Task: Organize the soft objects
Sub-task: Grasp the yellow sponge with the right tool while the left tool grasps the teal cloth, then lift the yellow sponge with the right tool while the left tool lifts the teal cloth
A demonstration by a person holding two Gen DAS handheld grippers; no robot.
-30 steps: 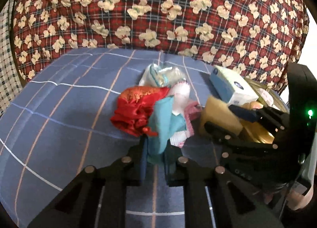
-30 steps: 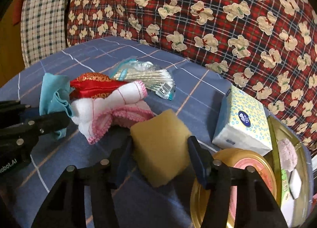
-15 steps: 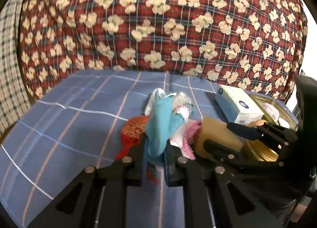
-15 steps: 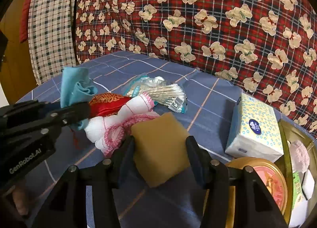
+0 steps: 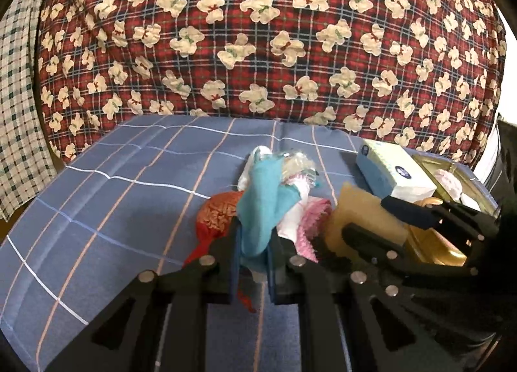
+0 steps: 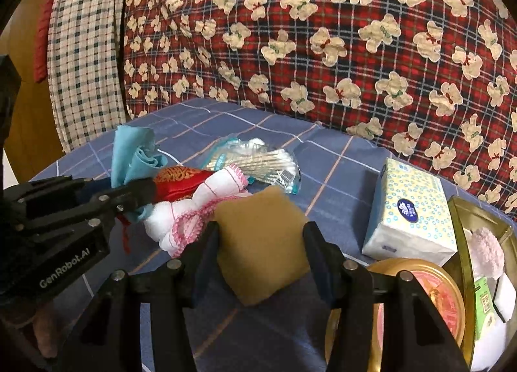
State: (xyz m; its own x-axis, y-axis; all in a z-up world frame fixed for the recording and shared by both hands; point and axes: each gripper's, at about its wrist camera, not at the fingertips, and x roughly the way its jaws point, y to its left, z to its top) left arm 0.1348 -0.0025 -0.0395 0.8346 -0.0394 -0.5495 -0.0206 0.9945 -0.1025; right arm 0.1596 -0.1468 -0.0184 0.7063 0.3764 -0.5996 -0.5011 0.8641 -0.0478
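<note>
- My left gripper (image 5: 252, 262) is clamped tight on the teal cloth (image 5: 261, 210), lifted over the bedspread's (image 5: 113, 210) middle pile.
- My right gripper (image 6: 261, 249) squeezes the sponge (image 6: 261, 242), partway closed, beside the tin (image 6: 458, 242).

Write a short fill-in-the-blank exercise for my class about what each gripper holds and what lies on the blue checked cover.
1. The left gripper is shut on a ____ cloth.
2. The right gripper holds a tan ____ between its fingers.
3. The tissue pack lies beside an open ____ tin.
4. The bag of cotton swabs lies behind the white towel with the ____ edging.

Missing words: teal; sponge; gold; pink
</note>
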